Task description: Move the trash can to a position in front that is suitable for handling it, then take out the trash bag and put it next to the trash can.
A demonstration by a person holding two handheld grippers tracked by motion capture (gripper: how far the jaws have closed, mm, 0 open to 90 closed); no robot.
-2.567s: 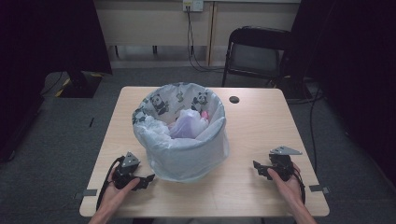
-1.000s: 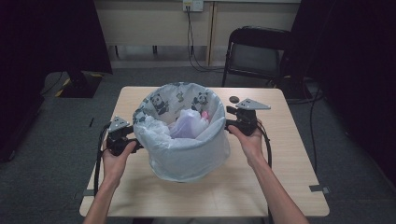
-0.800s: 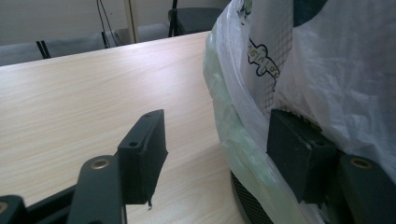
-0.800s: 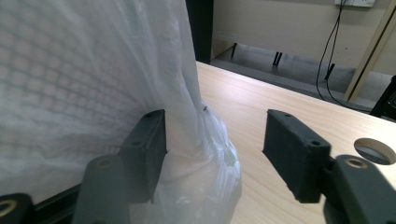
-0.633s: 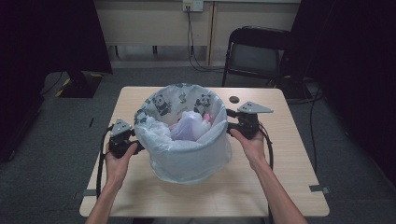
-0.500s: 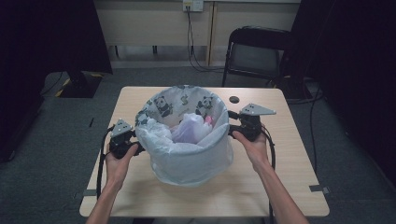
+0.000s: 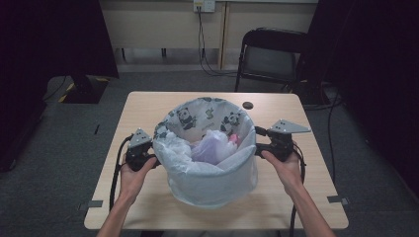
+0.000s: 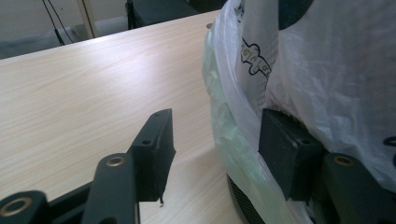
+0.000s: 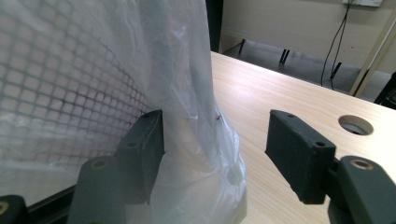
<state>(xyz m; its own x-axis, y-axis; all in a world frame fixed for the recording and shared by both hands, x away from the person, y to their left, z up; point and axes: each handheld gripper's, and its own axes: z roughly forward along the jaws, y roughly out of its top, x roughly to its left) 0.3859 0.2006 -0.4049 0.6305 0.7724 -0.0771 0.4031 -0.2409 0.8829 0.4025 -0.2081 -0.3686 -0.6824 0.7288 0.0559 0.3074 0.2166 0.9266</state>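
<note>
A person works two handheld tongs at the rim of a mesh wastebasket (image 7: 210, 185) lined with a thin plastic bag (image 7: 197, 170), which stands upright near the middle of a pale wooden table (image 7: 148, 106), a little toward the person. The bag's panda-printed inner face shows at the far side of the opening, and crumpled pale rubbish (image 7: 212, 148) lies inside.

The basket sits squarely between the two tools. The left gripper (image 7: 148, 159) is at the bag's left flank and the right gripper (image 7: 259, 143) at its right flank, each pointing inward across the table toward the other, level with the rim. Neither hand looks clearly nearer; both are right against the plastic.

In the left gripper view, one pad (image 8: 285, 149) lies against the draped film while the other pad (image 8: 154, 149) stands off over bare wood; the jaws are partly spread and, having just narrowed, clamp nothing yet. In the right gripper view, one pad (image 9: 142, 151) touches the bag over the mesh, the other (image 9: 299, 154) hangs free above the table; those jaws have just been widening and likewise grip nothing.

Count: one basket, one bag, two grippers, one table, one round cable hole (image 7: 247, 105), one folding chair (image 7: 269, 57) beyond.
</note>
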